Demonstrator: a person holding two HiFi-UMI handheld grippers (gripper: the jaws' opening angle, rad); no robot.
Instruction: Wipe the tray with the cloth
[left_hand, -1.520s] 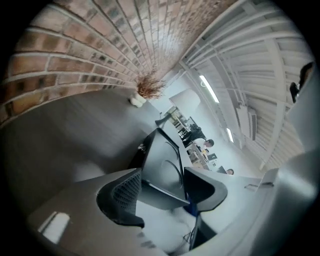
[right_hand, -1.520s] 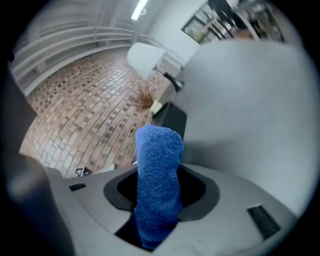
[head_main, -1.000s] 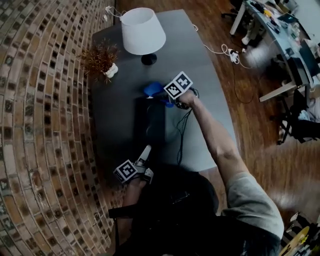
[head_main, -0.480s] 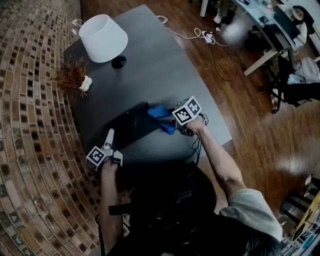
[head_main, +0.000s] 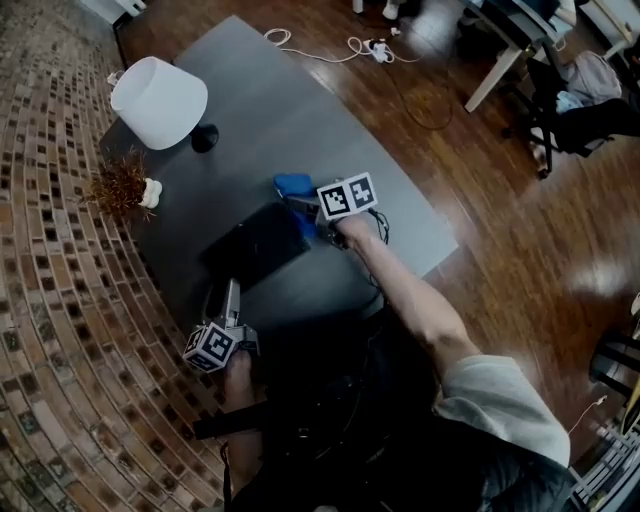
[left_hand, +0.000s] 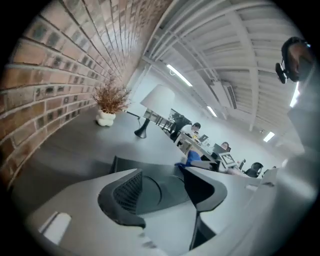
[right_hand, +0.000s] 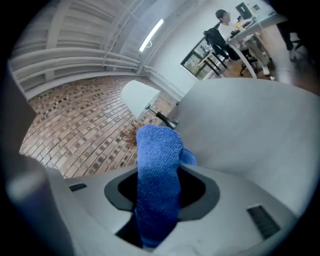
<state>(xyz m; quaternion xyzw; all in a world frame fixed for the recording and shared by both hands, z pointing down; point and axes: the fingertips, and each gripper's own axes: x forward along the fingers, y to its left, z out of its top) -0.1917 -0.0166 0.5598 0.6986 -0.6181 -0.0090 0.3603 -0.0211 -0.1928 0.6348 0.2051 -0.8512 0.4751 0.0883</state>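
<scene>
A black tray (head_main: 252, 248) lies on the dark grey table (head_main: 300, 110). My right gripper (head_main: 304, 206) is shut on the blue cloth (head_main: 292, 186) just past the tray's far right corner. In the right gripper view the cloth (right_hand: 157, 170) hangs out from between the jaws of that gripper (right_hand: 160, 192). My left gripper (head_main: 229, 296) hovers off the tray's near end, pointing toward it. Its jaws have just been closing, and they stand apart with nothing between them. Through the gap of the left gripper (left_hand: 165, 187) shows the tray (left_hand: 150, 167), apart from it.
A white lamp (head_main: 160, 100) and a small dried plant (head_main: 125, 186) stand at the table's far left. A cable (head_main: 384, 232) lies by my right hand. A brick wall (head_main: 60, 300) runs along the left; wooden floor (head_main: 520, 250) and desks lie to the right.
The right gripper has carried the cloth from over the tray to just beyond its corner. The left gripper has drawn back from the tray's near end and rolled. The head view has swung.
</scene>
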